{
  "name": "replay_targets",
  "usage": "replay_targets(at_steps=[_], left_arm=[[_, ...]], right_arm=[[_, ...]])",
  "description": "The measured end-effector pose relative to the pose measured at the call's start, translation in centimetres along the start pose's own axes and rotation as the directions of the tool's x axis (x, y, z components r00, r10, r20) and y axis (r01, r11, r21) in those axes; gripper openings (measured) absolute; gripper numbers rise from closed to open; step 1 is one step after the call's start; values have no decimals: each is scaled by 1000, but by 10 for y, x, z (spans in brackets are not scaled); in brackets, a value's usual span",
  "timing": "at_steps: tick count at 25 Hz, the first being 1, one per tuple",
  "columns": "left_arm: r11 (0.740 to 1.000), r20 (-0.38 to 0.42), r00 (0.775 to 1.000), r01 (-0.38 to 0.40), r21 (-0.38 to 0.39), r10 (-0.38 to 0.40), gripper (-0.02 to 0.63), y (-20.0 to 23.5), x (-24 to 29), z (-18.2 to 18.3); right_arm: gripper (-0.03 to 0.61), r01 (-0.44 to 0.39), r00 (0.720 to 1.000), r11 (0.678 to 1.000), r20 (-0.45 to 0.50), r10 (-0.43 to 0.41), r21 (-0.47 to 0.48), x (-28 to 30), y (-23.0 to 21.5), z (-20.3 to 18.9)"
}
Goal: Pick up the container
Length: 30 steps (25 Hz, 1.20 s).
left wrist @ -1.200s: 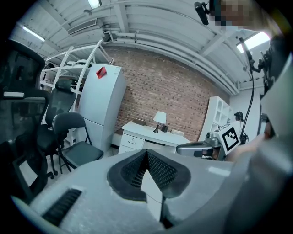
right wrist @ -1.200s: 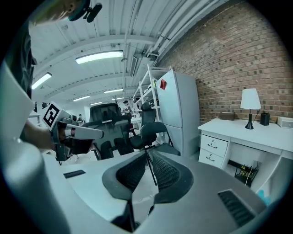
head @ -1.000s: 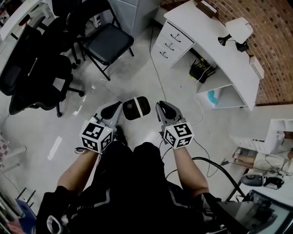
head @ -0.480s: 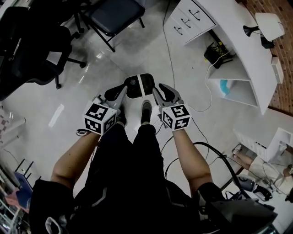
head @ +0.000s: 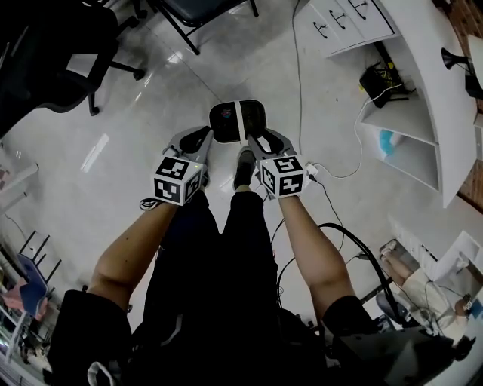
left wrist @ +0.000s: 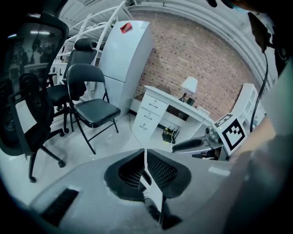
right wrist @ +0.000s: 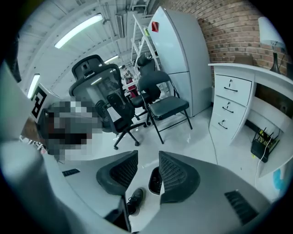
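Observation:
The container (head: 236, 121) is a black, rounded box with a white strip across it, held off the floor ahead of both grippers. My left gripper (head: 201, 139) reaches it from the left. In the left gripper view its jaws (left wrist: 147, 176) are shut on a thin white edge (left wrist: 145, 157) of the container. My right gripper (head: 261, 142) is at the container's right side and its jaws are opening. The right gripper view shows a gap between its pads (right wrist: 147, 171), which press on nothing. The container's dark body (right wrist: 154, 181) shows low in that gap, beside the right pad.
Below are the person's legs and shoes (head: 243, 167) on a pale glossy floor. A folding chair (head: 204, 7) and an office chair (head: 45, 53) stand at the far left. A white desk with drawers (head: 423, 68) stands at the right. Cables (head: 332, 173) trail on the floor.
Both grippers and the container have moved up the head view and closer together. The chairs and desk have slid towards the picture's top edge. The container stays between the gripper tips.

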<state>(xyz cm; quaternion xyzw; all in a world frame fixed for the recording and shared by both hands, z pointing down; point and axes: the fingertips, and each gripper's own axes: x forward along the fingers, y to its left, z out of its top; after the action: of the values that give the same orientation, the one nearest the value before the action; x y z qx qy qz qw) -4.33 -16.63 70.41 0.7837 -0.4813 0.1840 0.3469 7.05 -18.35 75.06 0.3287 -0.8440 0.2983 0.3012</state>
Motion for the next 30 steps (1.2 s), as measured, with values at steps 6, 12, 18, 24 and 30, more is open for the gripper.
replay_targets(at_steps=[6,12,18,24,30], left_arm=[[998,-49,998,-31,-46,28,11,21,28,-39],[990,-64,993,-105,-90,99,34,53,51,-69],[993,-143,988,-76,-93,62,74,70,77,-117],[994,-186,979,-99,-50,88,66,88,97,-153],[984,-230,966,-143,-103,116,19,111,107,-185]], right_arm=[[128,8,997,1000,-80,-9,-17,47,-13,-42],[150,44,989,999,-144,-44,-6,89,-25,-82],[164,61,974,998,-219,-59,3,130,-35,-121],[175,97,962,995,-252,-102,-32,161,-53,-148],[176,173,955,984,-234,-179,-48,191,-70,-160]])
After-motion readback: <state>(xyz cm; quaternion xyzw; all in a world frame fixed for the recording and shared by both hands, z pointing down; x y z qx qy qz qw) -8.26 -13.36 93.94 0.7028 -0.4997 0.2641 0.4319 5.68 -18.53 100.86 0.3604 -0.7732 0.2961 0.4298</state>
